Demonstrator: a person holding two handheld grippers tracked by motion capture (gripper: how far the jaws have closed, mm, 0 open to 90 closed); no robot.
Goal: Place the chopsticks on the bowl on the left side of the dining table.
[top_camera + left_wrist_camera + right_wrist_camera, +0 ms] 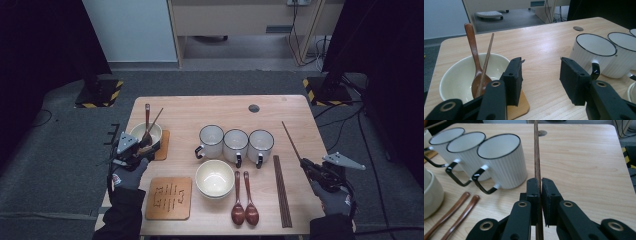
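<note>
1. The right gripper (pixel 541 195) is clamped on a single chopstick (pixel 537 157), pinched between both pads, with the stick running away toward 12 o'clock in the right gripper view. From above, the right gripper (pixel 306 164) sits at the surface's 3 o'clock edge and the chopstick (pixel 291 142) points up and away from it.
2. My reading of the job: this chopstick belongs in the bowl (pixel 145 134) at 9 o'clock, where a spoon (pixel 147 120) and another chopstick (pixel 154 122) already lean.
3. To do it well, carry the chopstick high over the three mugs (pixel 235 144), keep the grip firm so it cannot swivel, and lower the tip beside the other chopstick.
4. The left gripper (pixel 540 75) is released and grasps nothing, its left jaw just beside the bowl's (pixel 461 75) rim; it could steady the bowl.
5. More chopsticks (pixel 281 190) lie at 4 o'clock.
6. Hard to make out: the chopstick's lower end is cut off behind the jaws, how many chopsticks lie on the surface is unclear, and the coaster (pixel 522 108) under the bowl is largely covered.
</note>
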